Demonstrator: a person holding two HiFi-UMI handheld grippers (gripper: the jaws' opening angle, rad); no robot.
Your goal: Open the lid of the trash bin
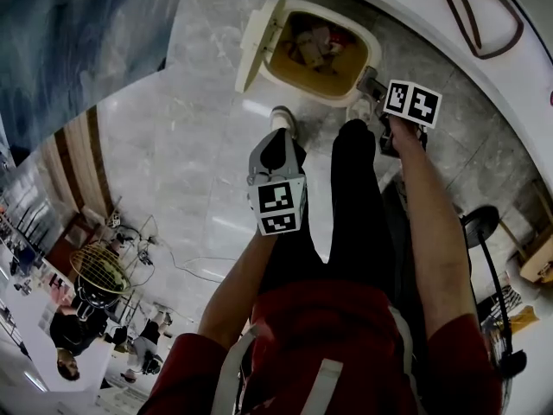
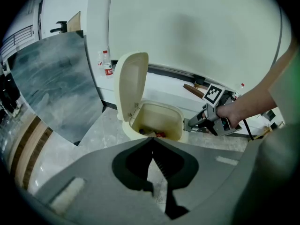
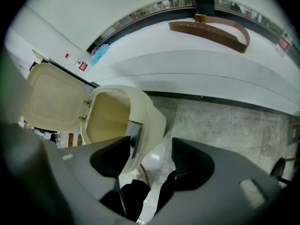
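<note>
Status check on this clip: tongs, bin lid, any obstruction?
Left tongs shut, empty, short of the bin. Right tongs open beside trash bin, gripping nothing. Lid fully up, rubbish showing inside. Nothing blocking it.

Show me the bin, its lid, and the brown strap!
bin (image 3: 150, 116), right gripper view, its outer side wall.
lid (image 2: 131, 86), left gripper view, middle of its raised inner face.
brown strap (image 3: 180, 28), right gripper view, near its left end.

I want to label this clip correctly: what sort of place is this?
Probably a public indoor hall, perhaps a lobby or showroom. It has a polished stone floor, a long curved white counter, and a bin standing open near that counter.
</note>
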